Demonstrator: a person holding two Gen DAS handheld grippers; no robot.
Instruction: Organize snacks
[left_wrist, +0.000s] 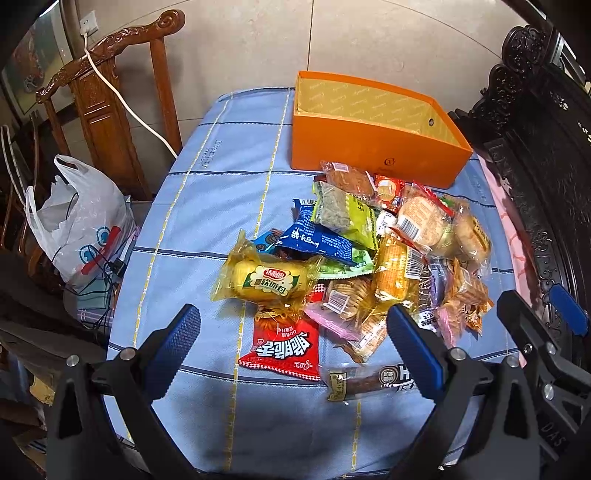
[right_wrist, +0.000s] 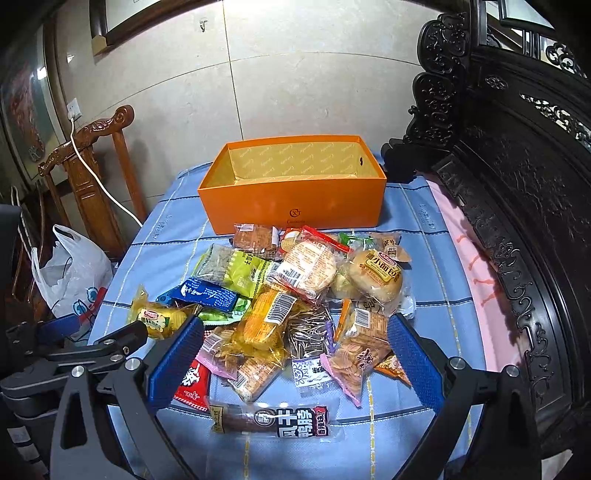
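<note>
- Orange box (right_wrist: 295, 210) stands open-topped at the far end of the worktop (left_wrist: 207, 206), which is covered in a blue checked cloth; nothing visible inside the box.
- Snack pile (right_wrist: 295, 306) lies just in front of the box, its farthest packets touching the front wall.
- Sausage packet (right_wrist: 273, 421) lies on the side of the pile away from the box.
- Left hand-held gripper (left_wrist: 295, 350): jaws wide, holding nothing, above the red packet (left_wrist: 284, 347).
- Right hand-held gripper (right_wrist: 295, 362): jaws wide, holding nothing, above the pile's edge farthest from the box.
</note>
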